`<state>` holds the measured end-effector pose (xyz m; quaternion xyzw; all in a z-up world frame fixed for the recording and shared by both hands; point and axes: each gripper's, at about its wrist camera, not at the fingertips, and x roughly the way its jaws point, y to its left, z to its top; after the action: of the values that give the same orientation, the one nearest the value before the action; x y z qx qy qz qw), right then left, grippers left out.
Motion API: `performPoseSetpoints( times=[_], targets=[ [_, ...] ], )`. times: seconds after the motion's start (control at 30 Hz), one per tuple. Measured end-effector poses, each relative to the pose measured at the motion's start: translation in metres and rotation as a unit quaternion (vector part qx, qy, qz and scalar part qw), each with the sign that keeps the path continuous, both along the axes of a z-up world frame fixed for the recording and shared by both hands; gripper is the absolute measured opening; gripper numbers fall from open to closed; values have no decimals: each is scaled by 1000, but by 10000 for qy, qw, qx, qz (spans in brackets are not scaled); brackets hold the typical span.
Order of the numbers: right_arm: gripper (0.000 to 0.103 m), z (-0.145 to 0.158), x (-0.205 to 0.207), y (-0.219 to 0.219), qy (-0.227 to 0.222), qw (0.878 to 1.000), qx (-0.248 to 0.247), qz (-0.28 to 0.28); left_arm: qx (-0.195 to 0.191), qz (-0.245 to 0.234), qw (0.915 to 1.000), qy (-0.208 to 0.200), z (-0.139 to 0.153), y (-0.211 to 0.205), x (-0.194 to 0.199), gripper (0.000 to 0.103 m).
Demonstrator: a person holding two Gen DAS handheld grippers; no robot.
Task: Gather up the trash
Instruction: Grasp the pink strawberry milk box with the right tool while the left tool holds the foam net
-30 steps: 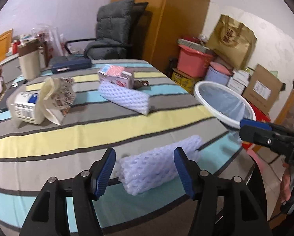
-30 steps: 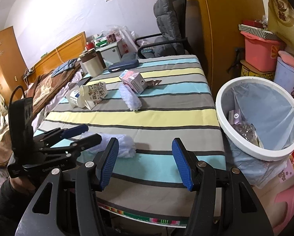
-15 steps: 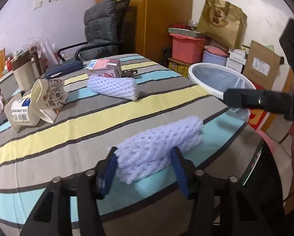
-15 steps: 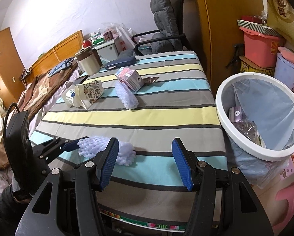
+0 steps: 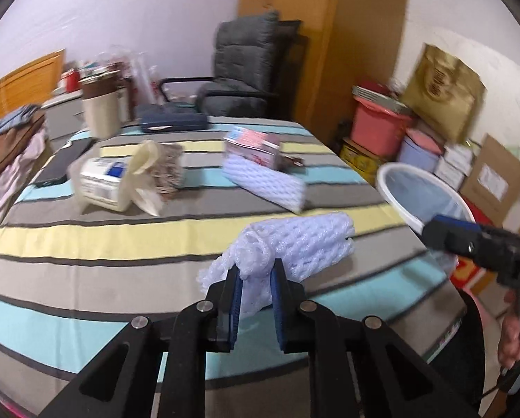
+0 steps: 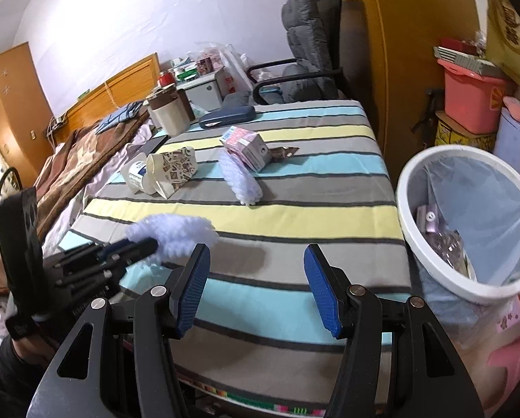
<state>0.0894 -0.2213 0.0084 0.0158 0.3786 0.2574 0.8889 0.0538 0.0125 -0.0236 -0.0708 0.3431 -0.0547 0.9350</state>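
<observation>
**Foam net clamped at the counter's near edge**

Foam net [image 5: 294, 244] sits pinched in the left hand-held gripper [image 5: 254, 299] — blue pads pressed tight on its crumpled near end, the rest sticking out toward the far right above the striped counter [image 5: 86, 240]. The right hand-held gripper [image 6: 256, 289] hovers with jaws apart and nothing between them. A white trash bin [image 6: 469, 223] stands to the right of the counter. Farther back lie a second foam net [image 6: 241, 177], a pink carton [image 6: 246, 146] and a paper cup [image 6: 171, 170].
</observation>
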Motion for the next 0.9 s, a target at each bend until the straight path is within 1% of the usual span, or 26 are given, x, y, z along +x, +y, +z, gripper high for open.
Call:
performPoseSetpoints(
  times=[0.07,0.13,0.37,0.53,0.7,0.9],
  targets=[
    [58,1,5,6,-35,9999,-41,86,-80,158,9998,20,1,12,3,16],
    [58,2,10,12,-71,9998,-91,172,-75,281,9996,22,1,21,7,16],
    [58,4,43,36,-202,9981,-365,455,-118,545,9984,42,-2,45,19,16],
    [58,4,73,53,-259,9960,-630,583,-186,639,9978,49,-2,56,27,16],
    [58,-4,105,73,-211,9929,-932,709,-245,706,9972,99,-5,68,38,16],
    [58,-9,127,88,-181,9898,-1128,855,-359,661,9971,145,-9,77,50,16]
  ],
)
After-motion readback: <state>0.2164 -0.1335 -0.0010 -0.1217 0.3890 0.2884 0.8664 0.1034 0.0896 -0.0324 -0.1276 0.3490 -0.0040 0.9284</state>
